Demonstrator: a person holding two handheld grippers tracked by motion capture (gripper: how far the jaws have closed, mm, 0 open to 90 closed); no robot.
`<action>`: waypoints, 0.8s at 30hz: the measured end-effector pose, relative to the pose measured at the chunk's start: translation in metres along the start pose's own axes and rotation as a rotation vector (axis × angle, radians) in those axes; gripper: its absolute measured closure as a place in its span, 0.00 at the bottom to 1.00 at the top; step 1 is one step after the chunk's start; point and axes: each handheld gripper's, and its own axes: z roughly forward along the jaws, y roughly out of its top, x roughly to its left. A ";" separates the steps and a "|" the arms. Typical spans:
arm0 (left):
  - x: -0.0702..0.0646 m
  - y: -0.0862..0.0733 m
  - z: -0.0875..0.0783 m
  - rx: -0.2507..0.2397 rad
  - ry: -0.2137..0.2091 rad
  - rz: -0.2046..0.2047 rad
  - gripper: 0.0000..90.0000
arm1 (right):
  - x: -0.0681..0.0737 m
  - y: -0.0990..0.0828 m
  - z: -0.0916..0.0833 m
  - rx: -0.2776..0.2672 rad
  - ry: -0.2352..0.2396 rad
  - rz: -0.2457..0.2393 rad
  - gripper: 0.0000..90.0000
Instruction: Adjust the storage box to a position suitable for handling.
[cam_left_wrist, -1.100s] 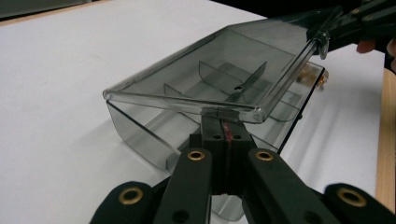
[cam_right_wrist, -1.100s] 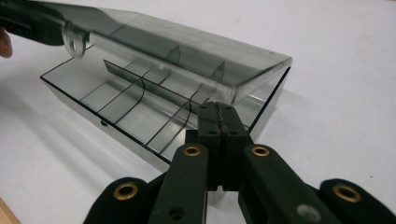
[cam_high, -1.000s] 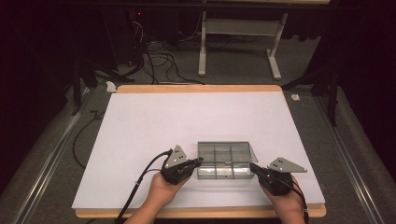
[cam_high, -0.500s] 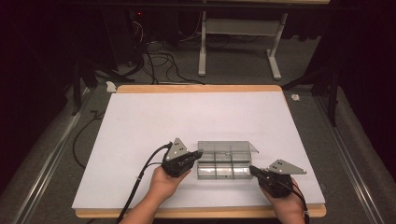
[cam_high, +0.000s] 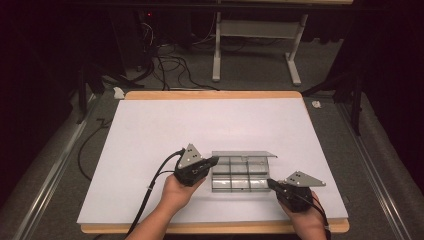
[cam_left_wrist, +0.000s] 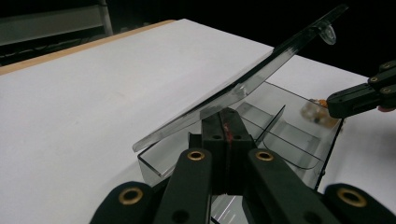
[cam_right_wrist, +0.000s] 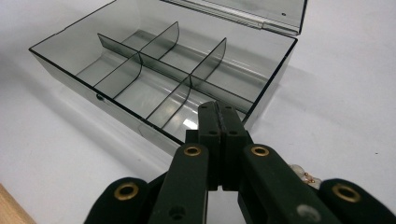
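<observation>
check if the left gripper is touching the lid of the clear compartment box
Touching. In the left gripper view the shut tips of the left gripper sit right against the underside of the raised lid of the clear compartment box, propping it up.

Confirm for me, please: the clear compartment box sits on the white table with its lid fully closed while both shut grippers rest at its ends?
Not quite: the lid is propped partly open, not closed, as the left gripper view shows. The rest holds: the clear compartment box sits on the white table, with the shut left gripper and right gripper at its ends.
</observation>
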 end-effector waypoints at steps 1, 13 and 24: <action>0.000 0.001 0.000 0.000 0.001 0.002 1.00 | 0.000 0.000 0.000 -0.001 0.003 0.004 1.00; 0.005 0.007 0.009 -0.003 0.014 0.005 1.00 | -0.001 0.001 0.001 -0.002 -0.009 -0.009 1.00; 0.023 0.003 0.025 0.009 0.043 -0.028 1.00 | 0.002 0.001 -0.003 -0.002 0.015 0.008 1.00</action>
